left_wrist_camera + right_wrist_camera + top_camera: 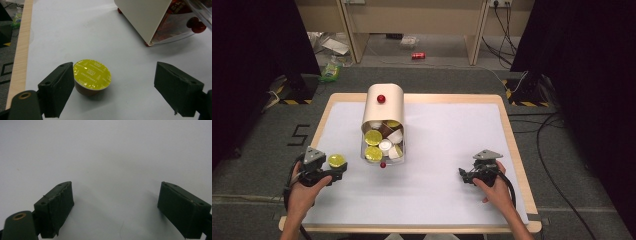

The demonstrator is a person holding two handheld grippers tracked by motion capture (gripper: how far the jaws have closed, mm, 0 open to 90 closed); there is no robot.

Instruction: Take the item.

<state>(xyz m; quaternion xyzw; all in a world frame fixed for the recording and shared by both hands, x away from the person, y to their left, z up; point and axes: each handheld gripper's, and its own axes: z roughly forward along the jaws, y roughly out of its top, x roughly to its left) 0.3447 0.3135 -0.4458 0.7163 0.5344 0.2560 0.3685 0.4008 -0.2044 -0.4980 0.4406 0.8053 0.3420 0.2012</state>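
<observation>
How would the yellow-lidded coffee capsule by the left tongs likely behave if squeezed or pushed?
The capsule sits upright, low and broad, so it probably slides rather than tips. It looks small and likely light. Its foil lid seems thin and may dent, so the left tongs should grip the sides.

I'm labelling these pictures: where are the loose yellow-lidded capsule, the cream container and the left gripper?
Capsule (92, 74): left gripper view, middle of its yellow foil lid.
Container (384, 112): high view, its cream top panel.
Left gripper (113, 86): left gripper view, midway between its fingertips.

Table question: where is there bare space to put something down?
Bare white mat spreads between the cream tipped box of capsules and the right hand-held gripper, and along the near edge. It is crowded at the left hand-held gripper, beside the yellow-lidded capsule.
</observation>
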